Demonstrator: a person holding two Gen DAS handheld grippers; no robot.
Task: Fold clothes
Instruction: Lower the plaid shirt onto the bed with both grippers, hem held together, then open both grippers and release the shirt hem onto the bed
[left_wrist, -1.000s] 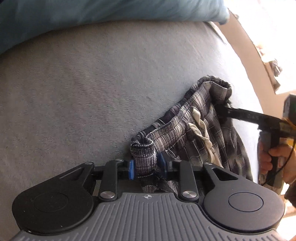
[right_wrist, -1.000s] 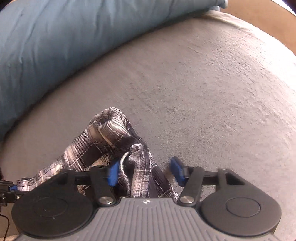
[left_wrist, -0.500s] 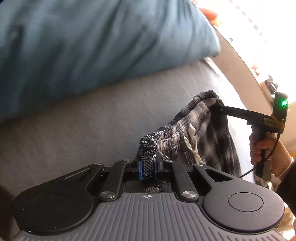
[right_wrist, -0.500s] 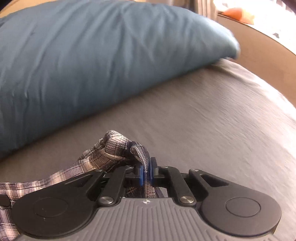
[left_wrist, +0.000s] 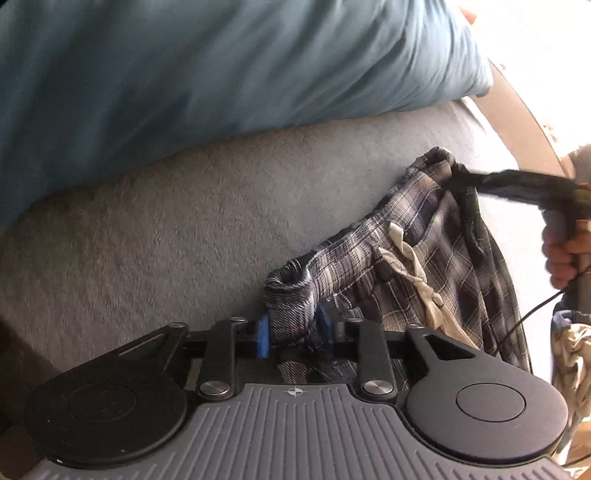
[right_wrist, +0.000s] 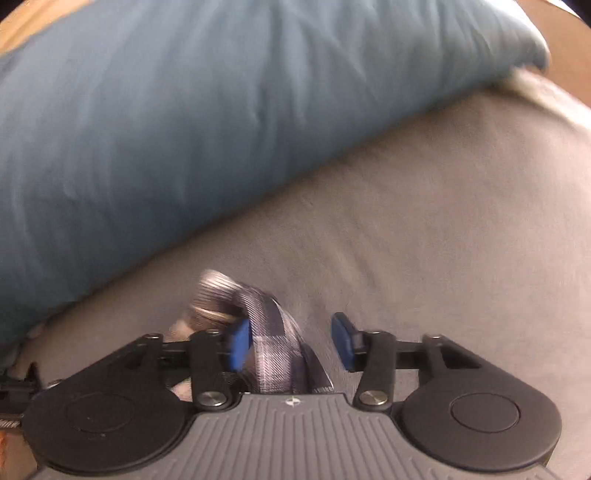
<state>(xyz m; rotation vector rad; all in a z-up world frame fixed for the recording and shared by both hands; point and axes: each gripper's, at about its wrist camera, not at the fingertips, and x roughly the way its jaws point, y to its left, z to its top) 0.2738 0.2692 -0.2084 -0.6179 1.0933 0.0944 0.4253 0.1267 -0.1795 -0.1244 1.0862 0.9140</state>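
Observation:
Grey plaid shorts (left_wrist: 436, 236) with a cream drawstring (left_wrist: 410, 266) hang by their waistband over the grey bed sheet (left_wrist: 147, 221). One bunched end of the waistband sits between the blue pads of my left gripper (left_wrist: 293, 330), whose jaws stand apart, wider than the squeezed cloth was. The other end is at my right gripper (right_wrist: 291, 339), which is open. There a blurred fold of the shorts (right_wrist: 269, 332) rests against the left pad, with a clear gap to the right pad. In the left wrist view the right gripper's fingers (left_wrist: 517, 184) reach the waistband's far end, held by a hand (left_wrist: 561, 254).
A large blue pillow (left_wrist: 221, 74) (right_wrist: 184, 129) lies along the back of the bed. A tan bed edge (left_wrist: 524, 110) curves down the right side. Another crumpled cloth (left_wrist: 569, 354) hangs at the far right. Grey sheet (right_wrist: 443, 221) spreads to the right of the shorts.
Half a second ago both grippers were shut on the waistband ends. Now both have opened, the right one widely, and the cloth sits loose between the pads. Both views are motion-blurred.

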